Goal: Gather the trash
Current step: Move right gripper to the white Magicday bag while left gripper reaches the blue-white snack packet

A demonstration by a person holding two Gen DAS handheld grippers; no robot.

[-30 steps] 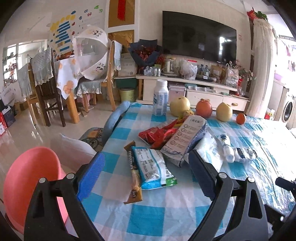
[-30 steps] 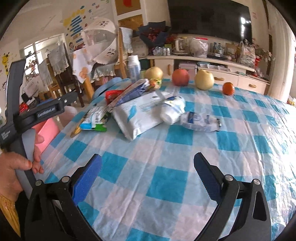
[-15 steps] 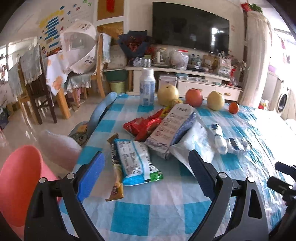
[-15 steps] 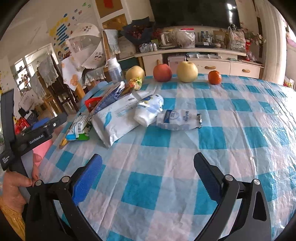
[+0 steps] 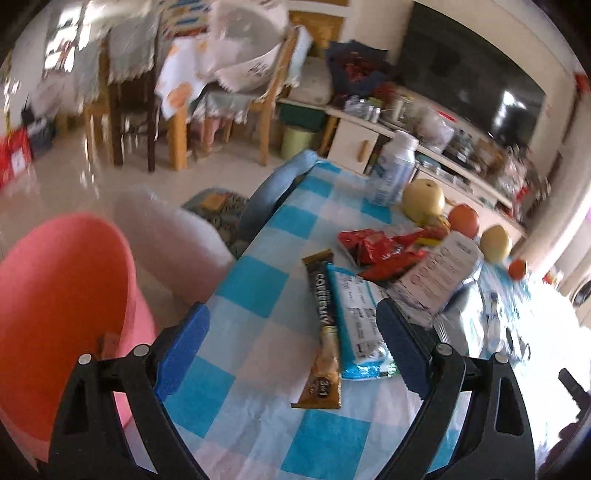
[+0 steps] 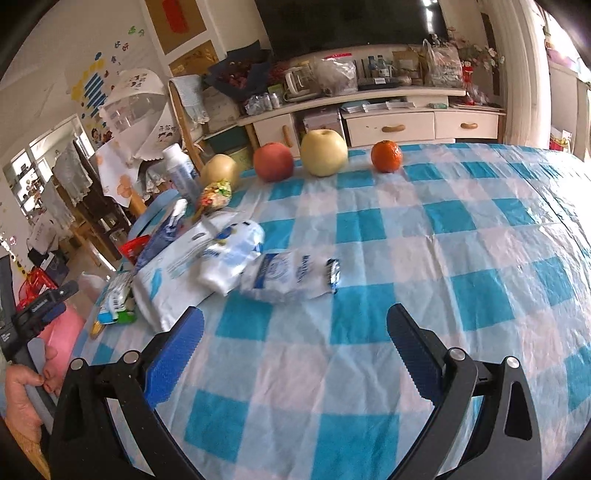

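A: Both claws, left claw [image 5: 291, 347] and right claw [image 6: 295, 347], were spread wide, gripping nothing.

B: Yep, coffee sachet [image 5: 325, 332] lay between the left fingers on the table [image 6: 461, 229]; crumpled wrapper [image 6: 288, 275] sat ahead of the right.

red apple [image 6: 273, 161], pale pear [image 6: 324, 152], orange [image 6: 386, 156] in row at table's far edge; tv [image 6: 347, 22] behind.

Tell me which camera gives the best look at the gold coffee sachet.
The left wrist view. There the gold coffee sachet lies whole between the open fingers of the left gripper, beside the blue wrapper. In the right wrist view only its yellow tip shows at the table edge.
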